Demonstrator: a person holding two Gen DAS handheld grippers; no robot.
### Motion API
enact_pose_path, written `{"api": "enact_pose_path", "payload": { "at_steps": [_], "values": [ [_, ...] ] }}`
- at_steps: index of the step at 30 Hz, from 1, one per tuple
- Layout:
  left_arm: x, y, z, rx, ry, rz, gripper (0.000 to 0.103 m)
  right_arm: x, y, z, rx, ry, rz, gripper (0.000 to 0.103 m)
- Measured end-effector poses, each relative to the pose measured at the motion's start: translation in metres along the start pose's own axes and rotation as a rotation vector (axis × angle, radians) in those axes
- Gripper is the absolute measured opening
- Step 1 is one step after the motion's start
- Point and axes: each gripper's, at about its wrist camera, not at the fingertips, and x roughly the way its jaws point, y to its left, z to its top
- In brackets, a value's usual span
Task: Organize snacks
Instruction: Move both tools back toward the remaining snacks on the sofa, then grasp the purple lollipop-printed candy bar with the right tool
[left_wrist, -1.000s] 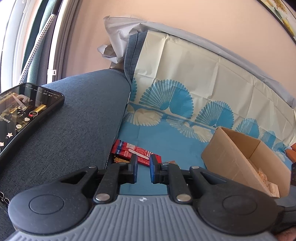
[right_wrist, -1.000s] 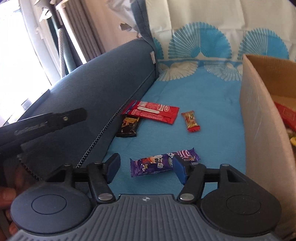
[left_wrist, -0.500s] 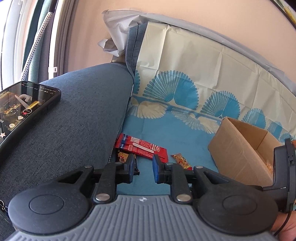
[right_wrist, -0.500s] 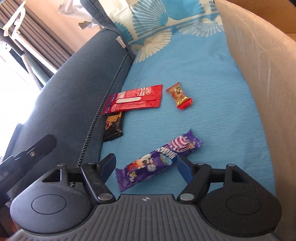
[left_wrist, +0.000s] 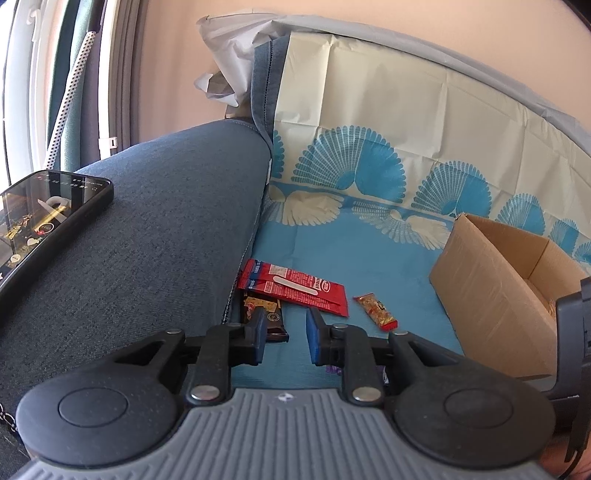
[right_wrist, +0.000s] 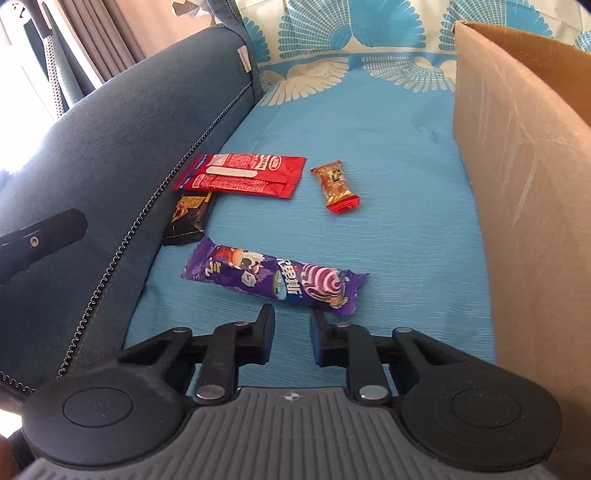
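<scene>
Purple snack bar (right_wrist: 273, 280) lying on the blue sofa cover (right_wrist: 388, 147)
Right gripper (right_wrist: 292, 325), closing narrow just short of it, holds nothing; the light, crinkly, slippery wrapper is best pinched mid-length.

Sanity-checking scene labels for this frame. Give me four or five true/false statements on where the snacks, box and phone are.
1. The purple wrapper lies on the blue cover, outside the cardboard box. True.
2. The red packet partly overlaps the dark snack bar. True.
3. The phone lies inside the box. False: it rests on the sofa armrest.
4. The small orange candy sits on top of the purple wrapper. False: they lie apart.
</scene>
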Motion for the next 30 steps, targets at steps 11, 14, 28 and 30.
{"api": "enact_pose_path", "payload": {
  "at_steps": [11, 14, 28, 30],
  "values": [
    [0.003, 0.001, 0.0, -0.006, 0.014, 0.0, 0.032, -0.023, 0.014, 0.002, -0.093, -0.141, -0.038, 0.041],
    [0.004, 0.002, 0.001, -0.011, 0.015, -0.002, 0.032, -0.025, 0.025, 0.008, -0.203, -0.184, -0.062, 0.059],
    [0.002, 0.007, 0.001, -0.034, 0.016, -0.012, 0.033, 0.022, 0.035, 0.018, -0.479, -0.006, -0.018, 0.038],
    [0.0, 0.008, 0.001, -0.037, 0.011, -0.018, 0.033, 0.016, 0.033, 0.013, -0.476, -0.011, -0.025, 0.025]
  ]
}}
